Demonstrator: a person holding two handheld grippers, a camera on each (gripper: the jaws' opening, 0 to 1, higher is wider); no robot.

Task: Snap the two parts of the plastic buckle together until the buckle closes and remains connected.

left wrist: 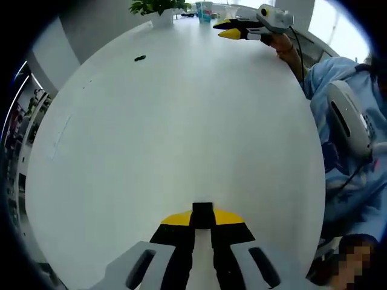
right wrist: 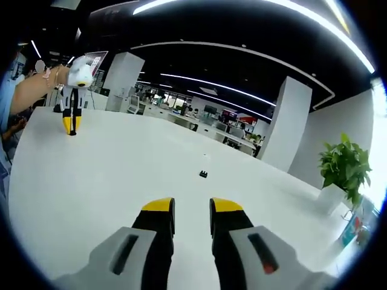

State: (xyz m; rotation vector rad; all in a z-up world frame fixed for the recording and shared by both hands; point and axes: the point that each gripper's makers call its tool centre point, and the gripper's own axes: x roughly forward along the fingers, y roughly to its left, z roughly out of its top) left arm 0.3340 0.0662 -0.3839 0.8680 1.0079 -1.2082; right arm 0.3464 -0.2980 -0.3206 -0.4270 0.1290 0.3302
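My left gripper is low over the white table, its yellow-tipped jaws shut on a small black buckle part that sticks out past the tips. A second small black buckle part lies alone on the far side of the table. In the right gripper view that part sits a short way ahead of my right gripper, whose jaws stand open with nothing between them. A hand holds the left gripper pointing down at the far left. The right gripper hovers at the table's far edge.
A person in a light blue top stands at the table's right edge. A potted plant and some cups stand at the far end. The plant is also right of the table edge. Office desks and pillars lie beyond.
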